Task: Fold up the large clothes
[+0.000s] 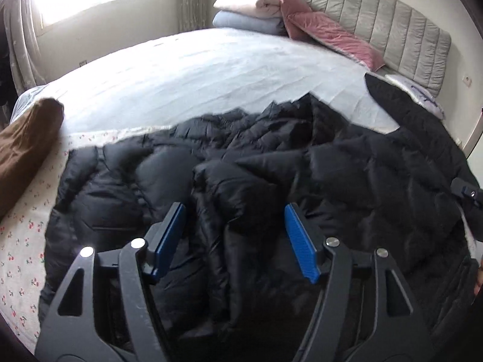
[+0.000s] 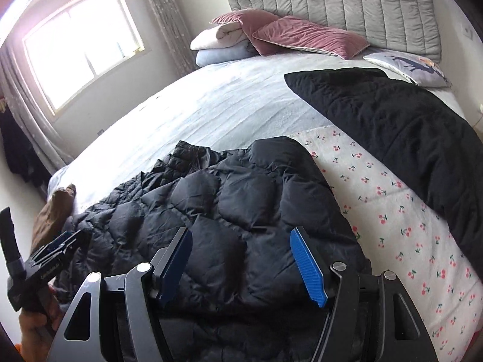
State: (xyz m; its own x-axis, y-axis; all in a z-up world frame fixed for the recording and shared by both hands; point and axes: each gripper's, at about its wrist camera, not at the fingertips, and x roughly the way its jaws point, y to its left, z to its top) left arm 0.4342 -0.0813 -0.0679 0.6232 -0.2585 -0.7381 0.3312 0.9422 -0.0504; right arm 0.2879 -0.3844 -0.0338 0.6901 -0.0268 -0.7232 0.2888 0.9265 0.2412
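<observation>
A black puffer coat [image 1: 256, 157] lies crumpled across the near side of the bed, on a cherry-print sheet [image 2: 392, 211]. My left gripper [image 1: 234, 211] hangs just over the coat's middle folds, blue pads apart and pressing on nothing. The right gripper [image 2: 241, 235] stands open over the coat's [image 2: 241, 187] quilted panel near its right edge, nothing pinched between its pads. In the right wrist view a hand [image 2: 36, 316] holds the left gripper's body at the lower left. A bit of the right gripper's body shows at the right rim of the left wrist view.
A second black quilted piece [image 2: 407, 126] lies on the right side of the bed toward the grey headboard [image 2: 347, 9]. A brown garment [image 1: 24, 150] sits at the left edge. Pink pillows [image 2: 302, 36] and folded blankets [image 1: 247, 12] are piled at the head, by the window [image 2: 81, 39].
</observation>
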